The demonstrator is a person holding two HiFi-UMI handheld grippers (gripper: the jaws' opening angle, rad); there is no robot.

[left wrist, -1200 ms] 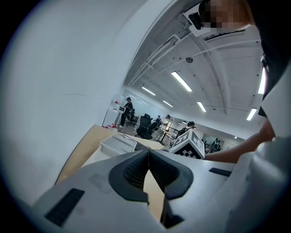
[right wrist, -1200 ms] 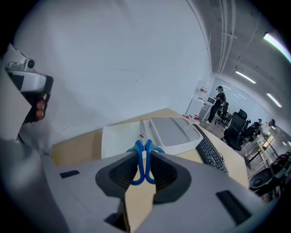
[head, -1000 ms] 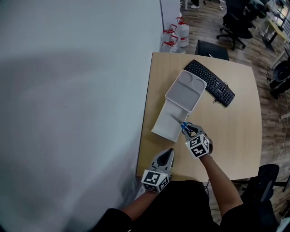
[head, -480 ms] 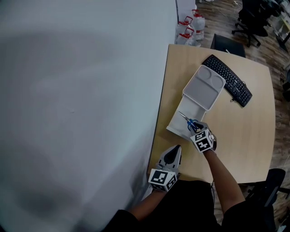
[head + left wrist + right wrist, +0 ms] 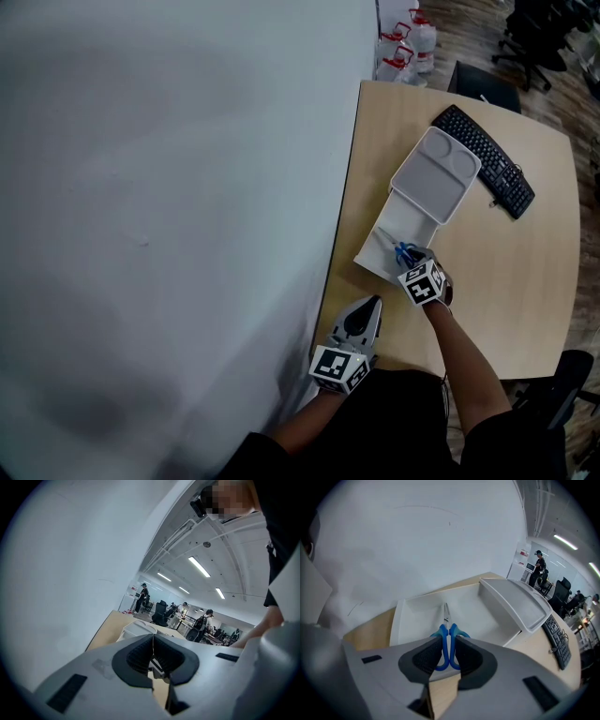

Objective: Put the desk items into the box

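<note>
Now the right tongs (image 5: 449,645) are clamped on the blue handles of the scissors (image 5: 446,620). The blades point straight ahead of them, out over the open tray of the white box (image 5: 417,613). Compared with a second ago, these tongs have slid forward. Then they sat back at the near edge of the box with the long blade reaching across it. Now their tips are over the near wall and the scissors hang further in and look lower, though I cannot tell whether the blade tip touches the tray floor. The grip has not altered: the pads press the handles from both sides as before.

The lid (image 5: 515,602) is folded back beyond the tray, ahead and to the right of the right tongs. The keyboard (image 5: 560,644) lies beyond that on the worktop (image 5: 370,630). The left tongs (image 5: 152,654) are closed together on nothing. They are held behind and to the left of the right pair, at the near edge of the worktop and well apart from the box, much where they were earlier.

For the task, this means the scissors are all but delivered. What seems left is to ease them down and let the pads part. No other small item shows on the worktop, so this is likely the last one to go in.
</note>
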